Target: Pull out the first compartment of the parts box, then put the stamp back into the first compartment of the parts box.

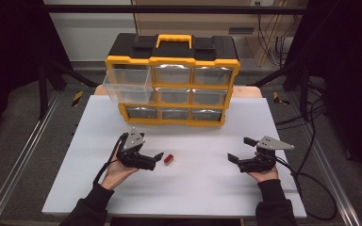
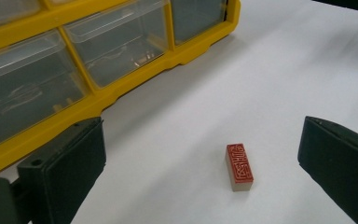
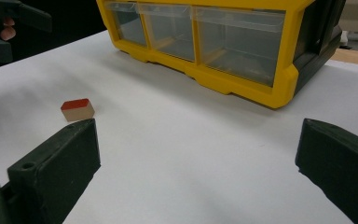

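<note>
A small block with a red top, a stamp [image 1: 169,159], lies on the white tabletop [image 1: 193,188] in front of a yellow and black drawer organizer [image 1: 172,61]. My left gripper [image 1: 143,148] stands open just left of the stamp. In the left gripper view the stamp [image 2: 239,167] lies ahead between the wide-apart jaws of that gripper [image 2: 200,128], nearer the right one and touching neither. My right gripper [image 1: 241,149] is open over bare table further right, holding nothing. In its own view, the right gripper [image 3: 199,128] has the stamp [image 3: 77,109] just beyond its left jaw.
The organizer's top-left clear drawer [image 1: 127,84] is pulled out over the table's back left; the other drawers sit flush. The organizer's yellow base [image 3: 261,88] runs across the back of the table. Cables trail off the table's right side [image 1: 311,183].
</note>
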Available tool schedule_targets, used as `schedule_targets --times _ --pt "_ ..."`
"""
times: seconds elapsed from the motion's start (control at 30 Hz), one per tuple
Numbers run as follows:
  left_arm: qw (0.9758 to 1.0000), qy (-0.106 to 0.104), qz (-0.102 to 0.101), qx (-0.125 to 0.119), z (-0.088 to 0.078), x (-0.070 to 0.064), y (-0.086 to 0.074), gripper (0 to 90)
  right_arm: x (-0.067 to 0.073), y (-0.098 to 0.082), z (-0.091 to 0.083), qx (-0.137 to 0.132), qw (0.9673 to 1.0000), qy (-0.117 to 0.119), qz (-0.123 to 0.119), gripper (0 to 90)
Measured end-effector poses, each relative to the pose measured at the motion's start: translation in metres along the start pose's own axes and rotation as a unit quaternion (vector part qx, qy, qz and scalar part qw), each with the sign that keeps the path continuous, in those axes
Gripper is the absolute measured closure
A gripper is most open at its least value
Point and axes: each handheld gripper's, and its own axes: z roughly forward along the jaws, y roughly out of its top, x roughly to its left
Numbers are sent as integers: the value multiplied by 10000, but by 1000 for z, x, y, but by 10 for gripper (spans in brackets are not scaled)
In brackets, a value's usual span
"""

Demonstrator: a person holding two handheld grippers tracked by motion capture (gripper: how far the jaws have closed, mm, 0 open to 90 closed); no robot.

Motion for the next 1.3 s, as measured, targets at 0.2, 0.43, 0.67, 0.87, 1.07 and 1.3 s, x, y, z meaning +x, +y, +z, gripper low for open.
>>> schedule_targets --times 0.2,0.43,0.67,0.87,1.07,1.3 --pt "9999 -66 0 112 6 -3 -2 16 0 0 0 8 10000 -2 0 4" --pt "9998 -69 -3 178 11 -8 -3 16 0 0 0 8 10000 1 -2 3" --pt "9996 -128 -57 237 15 -11 -4 14 0 0 0 8 10000 -4 8 4" --pt "9994 -178 -81 282 19 -13 -6 13 0 0 0 12 10000 5 5 3" --pt "9990 -225 -108 366 24 -15 -8 13 0 0 0 20 10000 0 3 3" --pt "9985 -250 -137 468 30 -17 -11 13 0 0 0 15 10000 9 -1 2"
